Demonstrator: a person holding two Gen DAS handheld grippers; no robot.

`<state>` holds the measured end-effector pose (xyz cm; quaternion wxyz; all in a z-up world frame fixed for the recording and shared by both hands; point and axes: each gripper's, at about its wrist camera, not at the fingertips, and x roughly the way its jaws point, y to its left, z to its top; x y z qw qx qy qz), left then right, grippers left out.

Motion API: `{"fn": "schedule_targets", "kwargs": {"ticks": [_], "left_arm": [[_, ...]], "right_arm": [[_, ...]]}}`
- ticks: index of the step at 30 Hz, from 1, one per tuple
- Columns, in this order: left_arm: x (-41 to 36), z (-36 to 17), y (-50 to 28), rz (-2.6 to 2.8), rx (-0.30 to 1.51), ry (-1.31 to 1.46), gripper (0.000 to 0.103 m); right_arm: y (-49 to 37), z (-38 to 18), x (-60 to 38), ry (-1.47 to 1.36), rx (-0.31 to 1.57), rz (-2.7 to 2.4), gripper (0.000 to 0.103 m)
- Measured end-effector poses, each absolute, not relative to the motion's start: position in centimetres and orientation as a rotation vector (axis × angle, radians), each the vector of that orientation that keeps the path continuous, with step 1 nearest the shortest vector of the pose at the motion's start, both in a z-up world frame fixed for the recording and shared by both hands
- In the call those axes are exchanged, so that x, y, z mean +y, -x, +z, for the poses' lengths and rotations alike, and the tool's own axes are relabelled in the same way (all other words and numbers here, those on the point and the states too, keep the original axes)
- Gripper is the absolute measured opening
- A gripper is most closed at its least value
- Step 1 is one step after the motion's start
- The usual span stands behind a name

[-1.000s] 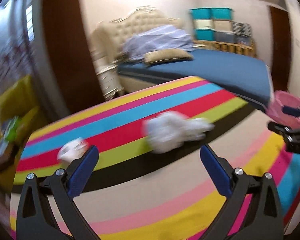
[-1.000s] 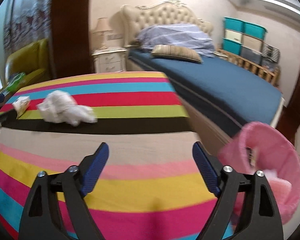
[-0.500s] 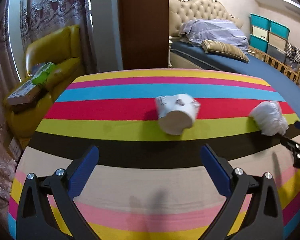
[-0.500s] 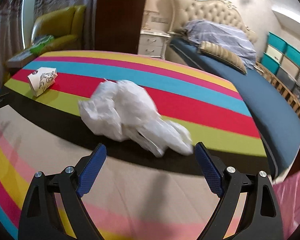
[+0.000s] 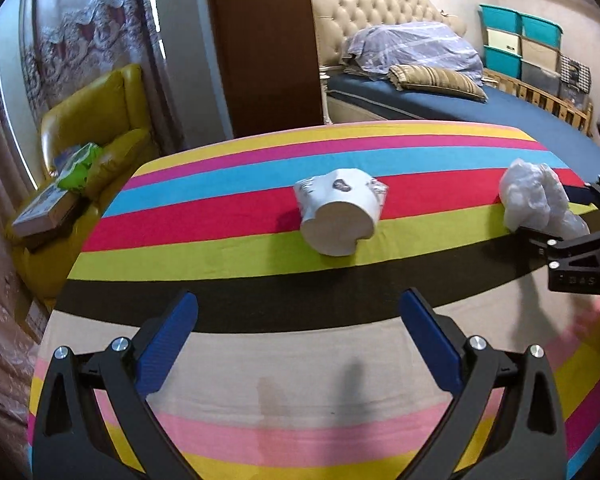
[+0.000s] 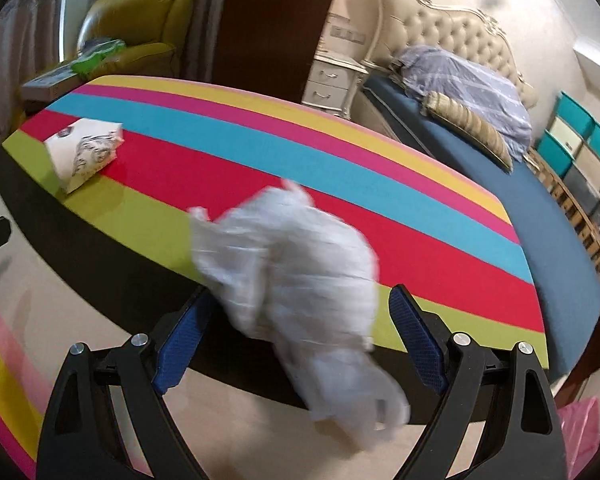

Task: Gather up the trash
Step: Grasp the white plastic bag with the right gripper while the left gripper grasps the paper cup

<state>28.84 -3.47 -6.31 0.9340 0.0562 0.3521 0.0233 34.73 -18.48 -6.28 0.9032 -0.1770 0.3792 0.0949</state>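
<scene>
No readable text anywhere; only blurred printing on the paper cup (image 5: pixel 342 216).

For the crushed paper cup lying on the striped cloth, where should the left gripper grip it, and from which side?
Grip the crushed paper cup across its squashed side walls, coming from the near side above. It lies on its side with its base toward the open left gripper, so the flattened walls likely fit the jaws better than the base.

A home bedroom: a bed (image 5: pixel 500 108) with a tufted cream headboard (image 5: pixel 384 12), blue sheet and pillows. Left of the bed stands a white nightstand (image 6: pixel 332 80); farther left, a yellow armchair (image 5: pixel 96 120) by curtains (image 5: pixel 60 48). Storage boxes (image 5: pixel 520 44) stack behind the bed.
</scene>
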Motion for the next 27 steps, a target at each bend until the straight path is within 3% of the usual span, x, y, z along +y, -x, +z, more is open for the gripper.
{"fn": "schedule_targets", "kwargs": {"ticks": [8,13,27], "left_arm": [[-2.4,-6.9,-29.4,0.029,0.759,-0.043,0.098],[-2.2,-7.0,-29.4,0.016,0.764,-0.015,0.098],[-5.1,-6.6,-34.3,0.012,0.806,-0.093,0.098]], "right_arm": [[-34.7,-5.9,-18.9,0.340,0.761,0.207,0.036],[-34.9,-5.6,-19.4,0.314,0.766,0.212,0.030],[-34.9,-6.0,-19.3,0.309,0.780,0.207,0.029]]}}
